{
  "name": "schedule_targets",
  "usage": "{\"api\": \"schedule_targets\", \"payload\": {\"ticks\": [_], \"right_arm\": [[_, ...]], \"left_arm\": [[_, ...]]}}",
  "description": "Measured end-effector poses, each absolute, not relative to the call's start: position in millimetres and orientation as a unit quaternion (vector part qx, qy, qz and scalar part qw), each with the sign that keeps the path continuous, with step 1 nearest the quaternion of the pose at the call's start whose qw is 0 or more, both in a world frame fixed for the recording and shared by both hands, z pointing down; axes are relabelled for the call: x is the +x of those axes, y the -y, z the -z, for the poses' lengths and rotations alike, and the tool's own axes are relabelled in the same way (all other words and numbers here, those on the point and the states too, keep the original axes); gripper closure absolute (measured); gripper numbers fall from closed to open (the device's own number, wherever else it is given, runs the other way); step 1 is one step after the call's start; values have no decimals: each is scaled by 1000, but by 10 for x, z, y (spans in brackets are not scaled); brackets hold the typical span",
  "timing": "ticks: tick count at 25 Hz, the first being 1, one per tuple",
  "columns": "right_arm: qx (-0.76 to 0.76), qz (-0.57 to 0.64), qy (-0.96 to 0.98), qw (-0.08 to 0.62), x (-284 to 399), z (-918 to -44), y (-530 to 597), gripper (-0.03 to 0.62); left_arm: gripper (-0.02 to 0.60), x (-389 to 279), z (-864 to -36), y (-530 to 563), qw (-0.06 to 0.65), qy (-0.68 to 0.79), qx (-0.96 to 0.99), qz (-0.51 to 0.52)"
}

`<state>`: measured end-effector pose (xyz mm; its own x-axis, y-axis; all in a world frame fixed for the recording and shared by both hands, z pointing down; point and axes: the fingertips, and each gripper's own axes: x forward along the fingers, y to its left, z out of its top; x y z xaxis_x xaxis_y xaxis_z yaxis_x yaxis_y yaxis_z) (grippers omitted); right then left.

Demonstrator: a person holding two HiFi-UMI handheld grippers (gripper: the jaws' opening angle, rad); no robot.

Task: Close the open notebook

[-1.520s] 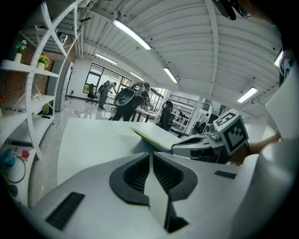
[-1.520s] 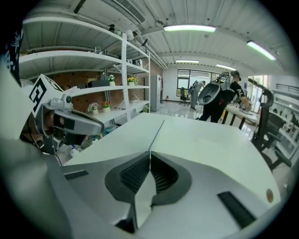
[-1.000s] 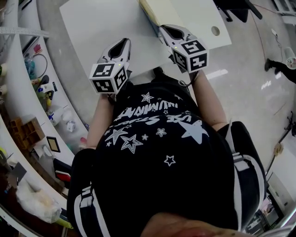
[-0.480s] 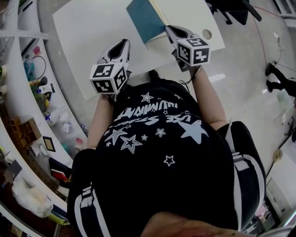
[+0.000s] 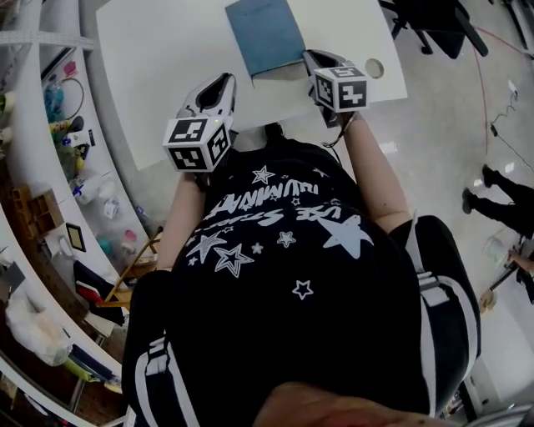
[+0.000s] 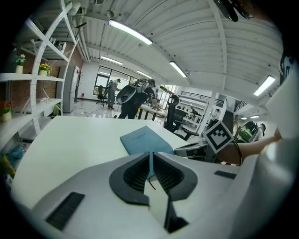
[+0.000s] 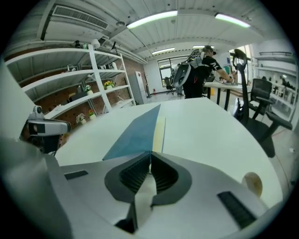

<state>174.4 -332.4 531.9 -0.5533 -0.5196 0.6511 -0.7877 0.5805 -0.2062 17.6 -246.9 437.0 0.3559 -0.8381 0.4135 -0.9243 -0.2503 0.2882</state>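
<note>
The notebook (image 5: 265, 35) lies closed and flat on the white table (image 5: 158, 58), blue cover up. In the right gripper view its blue cover (image 7: 138, 130) and cream page edge (image 7: 160, 133) stretch away from my jaws. My right gripper (image 5: 310, 58) is shut, its tips at the notebook's near right corner; nothing shows between the jaws (image 7: 151, 153). My left gripper (image 5: 219, 83) is shut too and hangs left of the notebook near the table's front edge. In the left gripper view the notebook (image 6: 140, 139) lies just beyond the tips (image 6: 150, 153).
A round cable hole (image 5: 375, 68) sits in the table right of the right gripper. Curved shelves (image 5: 50, 167) with clutter run along the left. A black office chair (image 5: 434, 25) stands beyond the table's right end. People stand at desks far off.
The notebook showed open cream pages a second ago; its blue cover swung over and now lies flat. Both grippers drew back toward the table's near edge, the right one more.
</note>
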Motion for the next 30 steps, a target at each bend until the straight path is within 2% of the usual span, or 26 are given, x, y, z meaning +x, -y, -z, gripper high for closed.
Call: {"api": "schedule_targets", "payload": {"ticks": [9,21,30], "right_arm": [[352,-211,847,337,1752,-5517,3350,577],[401,-211,842,294,1836,-5234,3108,577],[419,-208,838,280,1698,-5066,1940,577]], "left_arm": [[547,237,-4391,2452,260,593,756,-93],[547,131,-4200,2032,237,583,775,-61],[547,-111,-3986,958,223,574,787,-31]]}}
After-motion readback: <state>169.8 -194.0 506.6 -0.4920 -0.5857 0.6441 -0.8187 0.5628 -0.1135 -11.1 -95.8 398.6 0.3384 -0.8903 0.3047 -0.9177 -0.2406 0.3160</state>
